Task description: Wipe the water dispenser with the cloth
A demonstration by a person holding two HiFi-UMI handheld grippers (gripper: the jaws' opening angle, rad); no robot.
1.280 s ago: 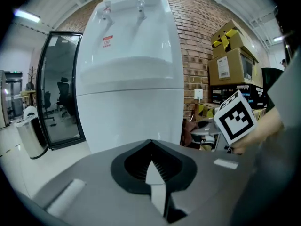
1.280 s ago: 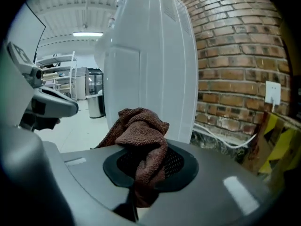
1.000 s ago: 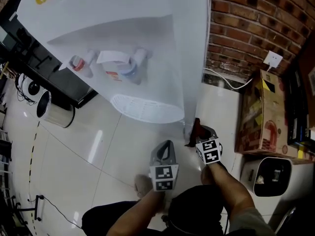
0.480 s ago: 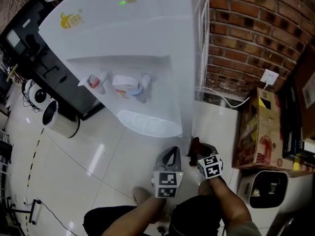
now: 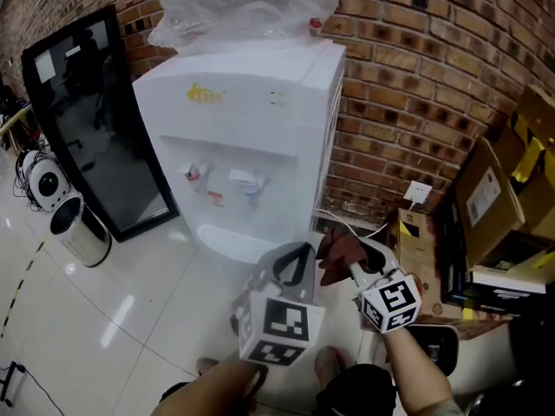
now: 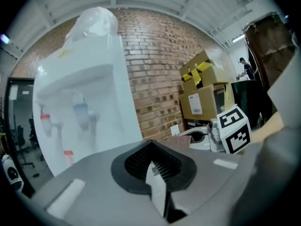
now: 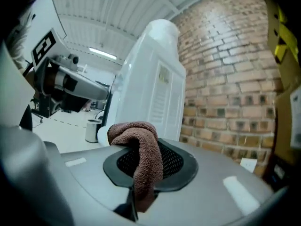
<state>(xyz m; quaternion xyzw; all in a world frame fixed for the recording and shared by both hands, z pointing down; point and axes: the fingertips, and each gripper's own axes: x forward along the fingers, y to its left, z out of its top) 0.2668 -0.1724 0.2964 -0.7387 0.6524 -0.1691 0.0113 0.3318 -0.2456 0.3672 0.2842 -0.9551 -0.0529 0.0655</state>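
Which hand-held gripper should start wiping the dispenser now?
Right. The right hand-held gripper is shut on the cloth and faces the dispenser; the left hand-held gripper is shut, empty.

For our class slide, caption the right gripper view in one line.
Right claw grips a brown cloth before the white dispenser and brick wall.

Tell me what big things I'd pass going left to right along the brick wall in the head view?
Tall black glass panel → white water dispenser → small white wall socket → brown cardboard box.
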